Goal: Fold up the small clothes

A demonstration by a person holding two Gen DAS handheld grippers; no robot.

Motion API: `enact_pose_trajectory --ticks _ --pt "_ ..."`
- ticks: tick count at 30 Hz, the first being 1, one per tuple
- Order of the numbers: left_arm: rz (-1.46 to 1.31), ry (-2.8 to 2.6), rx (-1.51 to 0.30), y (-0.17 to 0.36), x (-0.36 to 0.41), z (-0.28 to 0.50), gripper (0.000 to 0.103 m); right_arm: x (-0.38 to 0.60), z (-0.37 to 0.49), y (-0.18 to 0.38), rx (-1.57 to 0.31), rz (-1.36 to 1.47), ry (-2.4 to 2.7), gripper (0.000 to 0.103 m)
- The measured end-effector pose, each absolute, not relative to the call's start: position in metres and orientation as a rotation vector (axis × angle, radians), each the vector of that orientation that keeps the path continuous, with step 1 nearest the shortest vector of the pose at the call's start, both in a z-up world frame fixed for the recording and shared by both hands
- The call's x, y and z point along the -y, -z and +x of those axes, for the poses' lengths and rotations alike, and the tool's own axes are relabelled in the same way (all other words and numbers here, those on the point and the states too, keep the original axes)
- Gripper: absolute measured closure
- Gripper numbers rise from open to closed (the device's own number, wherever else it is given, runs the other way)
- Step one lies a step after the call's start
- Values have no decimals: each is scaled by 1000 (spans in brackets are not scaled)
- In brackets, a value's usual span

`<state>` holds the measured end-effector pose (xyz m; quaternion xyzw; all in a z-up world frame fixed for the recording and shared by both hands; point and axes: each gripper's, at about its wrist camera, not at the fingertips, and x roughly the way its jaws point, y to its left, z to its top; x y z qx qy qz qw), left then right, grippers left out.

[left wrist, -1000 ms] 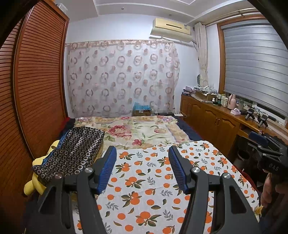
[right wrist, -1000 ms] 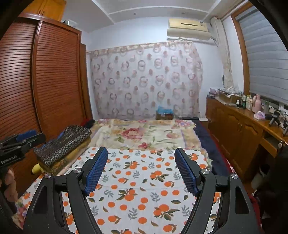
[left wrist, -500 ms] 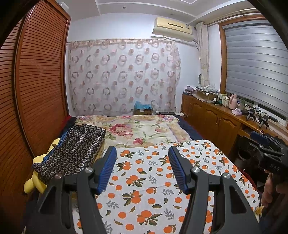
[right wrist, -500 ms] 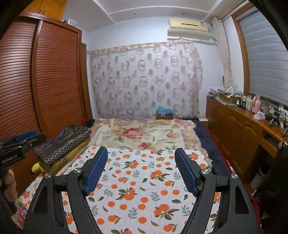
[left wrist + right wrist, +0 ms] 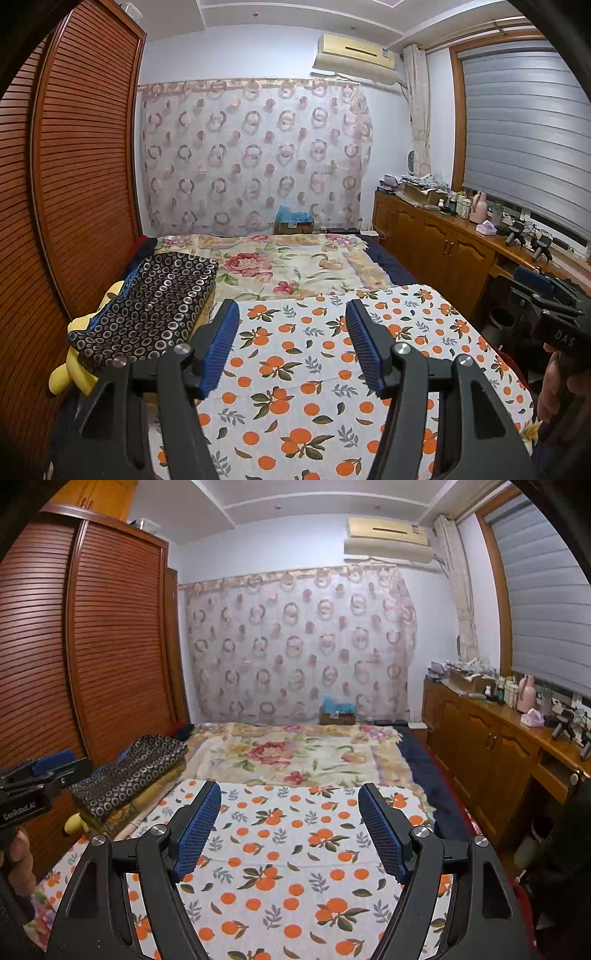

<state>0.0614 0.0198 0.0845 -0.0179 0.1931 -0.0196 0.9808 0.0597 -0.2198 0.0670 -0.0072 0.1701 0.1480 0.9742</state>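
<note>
- The bed (image 5: 295, 266) stretches ahead of both your sets of fingers; a floral quilt (image 5: 280, 266) covers its far part, well beyond the fingertips
- An orange-print sheet (image 5: 303, 369) lies flat right under and ahead of your fingers in both wrist views; it shows between the blue pads, touching neither
- A dark ring-patterned folded cloth (image 5: 155, 306) sits stacked at the bed's edge, outside your left fingers on their left, near but apart; something yellow (image 5: 70, 373) pokes out beneath it
- Your left gripper (image 5: 291, 332) hangs over the sheet with its fingers spread and nothing between them; in the right wrist view it shows at the left edge (image 5: 37, 775), held by your hand (image 5: 18, 860)
- Your right gripper (image 5: 290, 819) has its fingers spread wider, also holding nothing; the left wrist view catches it at the right edge (image 5: 546, 302)
- No small garment laid out for folding can be told apart from here; the ring-patterned cloth is the only folded piece in view
</note>
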Motion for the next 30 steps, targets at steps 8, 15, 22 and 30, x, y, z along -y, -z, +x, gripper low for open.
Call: enact_pose_trajectory --ticks 8,15,22,30 --pt "-36 37 -389 -82 -23 63 43 219 60 -67 -344 -17 -299 24" --pt "-36 33 -388 -80 -29 65 43 219 60 -67 -344 -16 -298 24" --pt "-35 32 -388 -78 -32 64 43 220 60 -66 -344 -17 -298 24" --pt "-35 32 -387 -79 -32 64 43 220 60 -66 -345 -17 -298 24"
